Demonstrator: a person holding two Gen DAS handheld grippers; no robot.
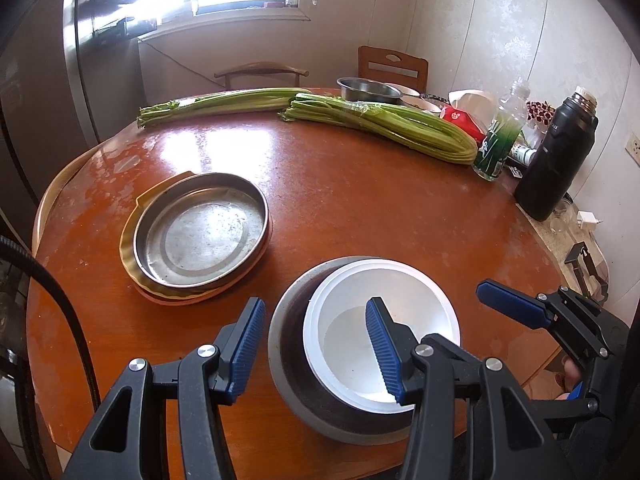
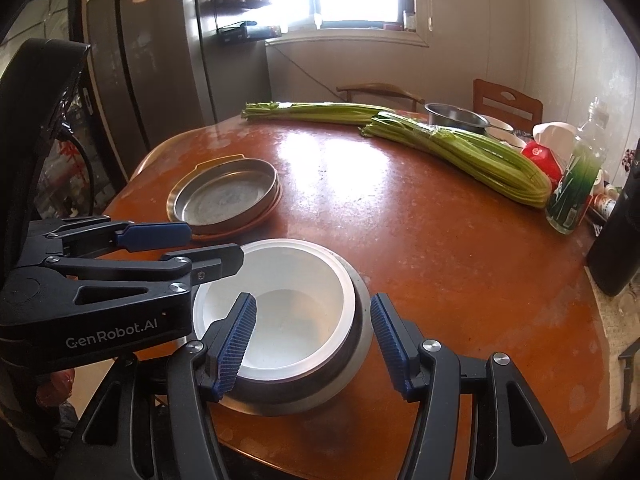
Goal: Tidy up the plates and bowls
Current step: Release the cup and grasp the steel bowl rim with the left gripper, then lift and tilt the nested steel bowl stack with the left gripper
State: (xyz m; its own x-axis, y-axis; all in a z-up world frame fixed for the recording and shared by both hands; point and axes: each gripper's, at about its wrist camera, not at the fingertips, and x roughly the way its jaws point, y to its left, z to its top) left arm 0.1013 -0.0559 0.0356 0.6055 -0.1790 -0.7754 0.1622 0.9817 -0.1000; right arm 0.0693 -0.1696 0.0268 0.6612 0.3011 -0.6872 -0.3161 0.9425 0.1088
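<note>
A white bowl (image 1: 384, 320) sits nested in a grey metal bowl (image 1: 288, 344) at the near edge of the round wooden table (image 1: 340, 200). My left gripper (image 1: 316, 344) is open, its jaws straddling the bowls' left rim. My right gripper (image 2: 312, 344) is open, straddling the right rim of the white bowl (image 2: 280, 304) and metal bowl (image 2: 360, 340). A metal plate (image 1: 200, 232) rests stacked on flat plates to the left, also in the right wrist view (image 2: 226, 200). Each gripper shows in the other's view: right (image 1: 532, 312), left (image 2: 168, 248).
Two celery bunches (image 1: 380, 124) lie across the far side. A steel bowl (image 1: 368, 90) and white dishes stand at the back. A green bottle (image 1: 500, 136), black thermos (image 1: 556, 160) and red packet crowd the right edge. Chairs and a fridge stand behind.
</note>
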